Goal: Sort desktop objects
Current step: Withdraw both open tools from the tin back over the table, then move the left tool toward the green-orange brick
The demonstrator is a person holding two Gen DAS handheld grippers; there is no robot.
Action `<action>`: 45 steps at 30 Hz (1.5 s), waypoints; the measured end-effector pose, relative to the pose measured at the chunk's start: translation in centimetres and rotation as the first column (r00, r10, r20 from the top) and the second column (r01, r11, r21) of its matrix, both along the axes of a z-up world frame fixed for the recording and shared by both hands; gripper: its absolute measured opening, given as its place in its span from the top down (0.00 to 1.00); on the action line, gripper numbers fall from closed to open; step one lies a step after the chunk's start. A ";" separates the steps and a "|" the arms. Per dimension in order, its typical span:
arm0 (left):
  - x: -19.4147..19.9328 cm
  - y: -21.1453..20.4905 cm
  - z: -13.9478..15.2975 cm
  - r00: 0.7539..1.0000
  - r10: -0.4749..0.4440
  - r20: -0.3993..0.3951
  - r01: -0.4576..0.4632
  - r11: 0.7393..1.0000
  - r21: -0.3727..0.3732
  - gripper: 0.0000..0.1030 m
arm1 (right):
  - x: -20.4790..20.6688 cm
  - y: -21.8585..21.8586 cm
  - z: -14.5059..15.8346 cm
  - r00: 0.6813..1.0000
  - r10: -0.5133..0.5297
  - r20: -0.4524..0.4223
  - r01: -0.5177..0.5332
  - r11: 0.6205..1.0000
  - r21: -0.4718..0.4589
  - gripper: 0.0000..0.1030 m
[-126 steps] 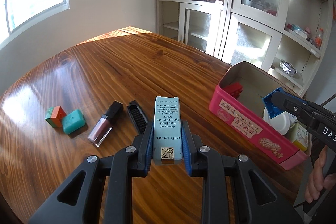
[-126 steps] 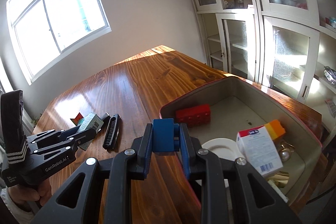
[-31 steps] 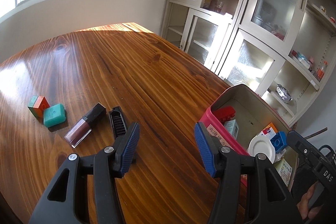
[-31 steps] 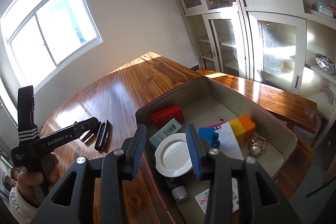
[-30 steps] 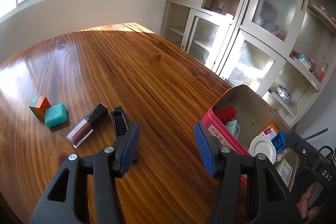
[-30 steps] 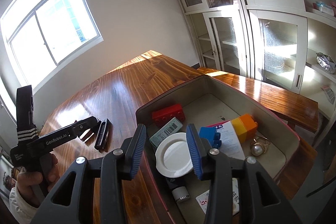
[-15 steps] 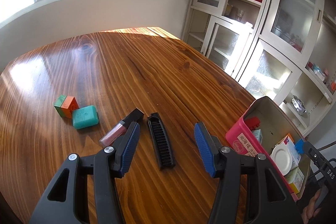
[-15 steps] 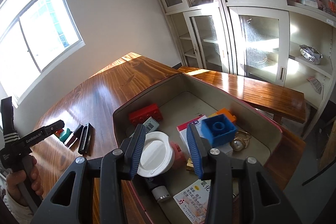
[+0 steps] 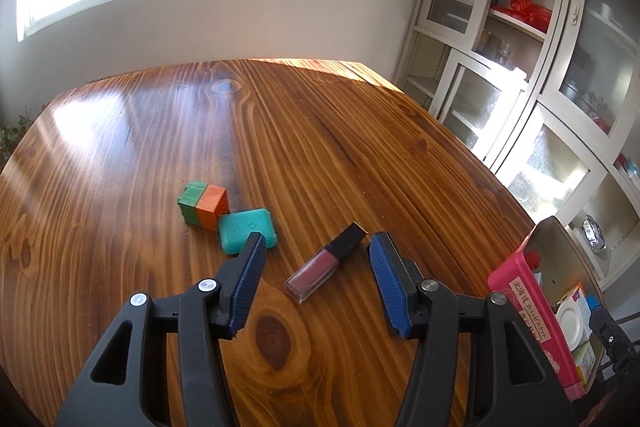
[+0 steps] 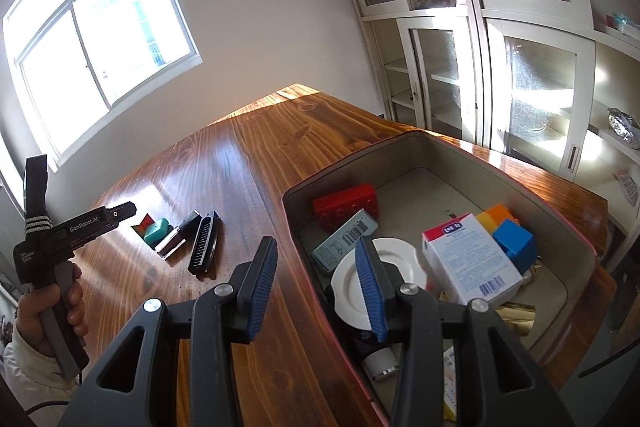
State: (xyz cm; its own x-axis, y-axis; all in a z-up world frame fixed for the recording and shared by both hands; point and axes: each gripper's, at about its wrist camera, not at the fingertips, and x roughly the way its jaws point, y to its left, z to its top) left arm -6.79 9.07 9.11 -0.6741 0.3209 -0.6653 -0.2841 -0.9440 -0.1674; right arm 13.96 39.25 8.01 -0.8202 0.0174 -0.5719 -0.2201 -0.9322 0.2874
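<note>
Since the lip gloss tube [image 9: 325,269] looks light, rigid and slick, we'd pinch its flat sides mid-body; left gripper [image 9: 316,281] hangs wide and empty, right gripper [image 10: 316,287] too.

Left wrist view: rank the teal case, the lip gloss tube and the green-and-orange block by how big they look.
1. lip gloss tube, the longest
2. teal case and green-and-orange block: too alike to rank, and the block lies farther from the camera.

Both grippers empty, jaws apart.
Left gripper [image 9: 314,269] tilted downward, nothing between its jaws. Right gripper [image 10: 316,269] likewise, jaws set narrower; a hand [image 10: 48,311] grips the left handle.
</note>
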 end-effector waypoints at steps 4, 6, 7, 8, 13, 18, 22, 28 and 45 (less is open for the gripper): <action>-0.6 -1.2 -0.4 0.999 0.034 0.010 -0.034 0.999 -0.010 0.44 | -0.9 -1.6 -0.2 0.999 0.048 0.010 -0.048 0.999 0.009 0.56; -0.9 -1.7 -0.7 0.999 0.048 0.015 -0.048 0.999 -0.016 0.44 | -1.4 -2.2 -0.3 0.997 0.070 0.018 -0.070 0.997 0.011 0.53; -1.1 -2.0 -0.8 0.998 0.056 0.019 -0.055 0.998 -0.018 0.44 | -1.6 -2.6 -0.4 0.997 0.080 0.021 -0.081 0.997 0.013 0.51; -1.3 -2.3 -1.0 0.998 0.063 0.025 -0.063 0.998 -0.019 0.44 | -1.9 -3.0 -0.5 0.996 0.088 0.024 -0.089 0.996 0.015 0.46; -2.2 -3.5 -2.0 0.994 0.094 0.048 -0.093 0.995 -0.033 0.44 | -3.0 -4.8 -0.8 0.992 0.124 0.027 -0.125 0.991 0.043 0.29; -3.1 -4.7 -2.6 0.990 0.130 0.062 -0.128 0.991 -0.039 0.44 | -4.6 -6.3 -1.6 0.984 0.169 0.055 -0.171 0.984 0.044 0.28; -4.0 -5.6 -3.1 0.986 0.153 0.061 -0.150 0.987 -0.055 0.44 | -5.7 -7.4 -2.5 0.976 0.200 0.082 -0.204 0.978 0.046 0.25; -5.3 -6.4 -3.9 0.986 0.159 0.051 -0.155 0.985 -0.070 0.44 | -7.2 -8.7 -3.5 0.966 0.231 0.118 -0.238 0.970 0.043 0.23; -9.6 -4.6 -5.8 0.994 0.089 0.057 -0.079 0.986 -0.147 0.44 | -11.8 -11.5 -4.9 0.942 0.286 0.174 -0.295 0.955 0.027 0.23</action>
